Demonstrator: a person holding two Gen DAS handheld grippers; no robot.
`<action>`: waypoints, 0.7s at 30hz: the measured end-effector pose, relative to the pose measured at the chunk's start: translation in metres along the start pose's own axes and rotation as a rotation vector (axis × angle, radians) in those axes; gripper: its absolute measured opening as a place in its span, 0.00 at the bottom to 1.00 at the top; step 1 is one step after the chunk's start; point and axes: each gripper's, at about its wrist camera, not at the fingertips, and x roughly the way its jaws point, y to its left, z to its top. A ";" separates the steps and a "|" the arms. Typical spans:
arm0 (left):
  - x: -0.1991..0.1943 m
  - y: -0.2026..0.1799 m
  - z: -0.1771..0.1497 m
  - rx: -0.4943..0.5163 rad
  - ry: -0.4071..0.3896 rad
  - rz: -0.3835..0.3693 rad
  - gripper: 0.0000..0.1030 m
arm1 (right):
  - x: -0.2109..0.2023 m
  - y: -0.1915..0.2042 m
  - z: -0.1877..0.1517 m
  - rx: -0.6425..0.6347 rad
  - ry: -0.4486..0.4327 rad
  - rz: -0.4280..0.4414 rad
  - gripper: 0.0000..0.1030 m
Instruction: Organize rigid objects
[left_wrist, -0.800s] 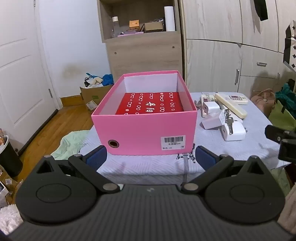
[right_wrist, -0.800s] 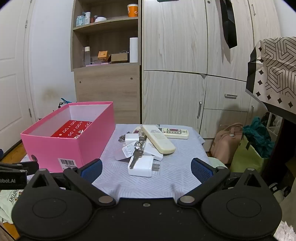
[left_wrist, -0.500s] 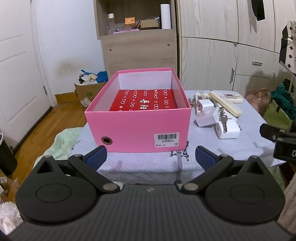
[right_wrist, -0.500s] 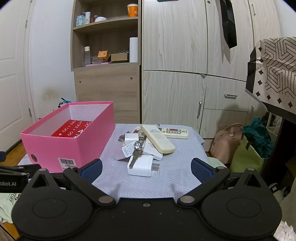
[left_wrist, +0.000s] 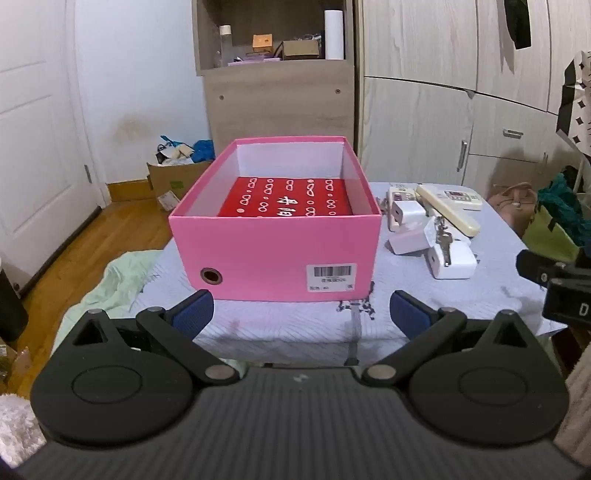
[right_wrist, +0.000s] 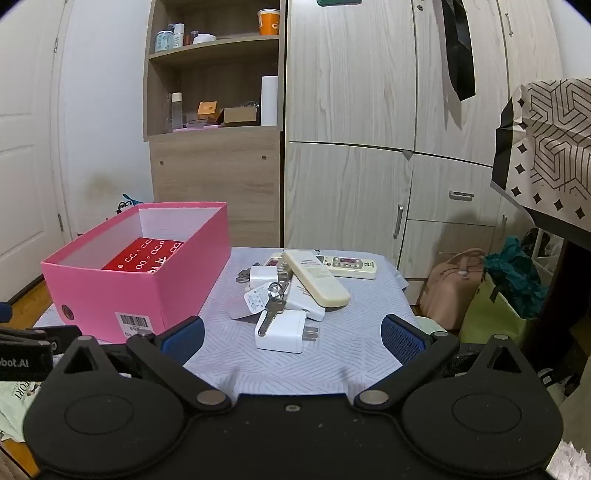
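A pink cardboard box stands open on the cloth-covered table, with a red packet flat on its floor. Right of it lies a heap: white chargers, a key with a tag and two cream remotes. My left gripper hangs open just before the box's near wall, holding nothing. My right gripper is open in front of the heap, its fingers either side of the nearest charger and short of it.
Wooden wardrobes and an open shelf unit rise behind the table. On the right, a pink bag and a green bag sit on the floor. A pale green cloth hangs off the table's left edge.
The left wrist view has shifted: the box sat higher at first, then moved left and lower in the frame. The right wrist view is almost unchanged. Both grippers stay open.
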 end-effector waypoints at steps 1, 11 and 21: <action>0.000 0.000 0.000 0.001 -0.003 0.005 1.00 | 0.000 0.000 0.000 -0.001 0.000 0.000 1.00; -0.006 0.003 -0.005 -0.014 -0.044 0.015 1.00 | 0.000 -0.001 0.000 -0.006 0.000 0.000 1.00; -0.004 0.004 -0.006 -0.021 -0.022 0.016 1.00 | 0.001 -0.001 -0.001 -0.011 0.002 -0.002 1.00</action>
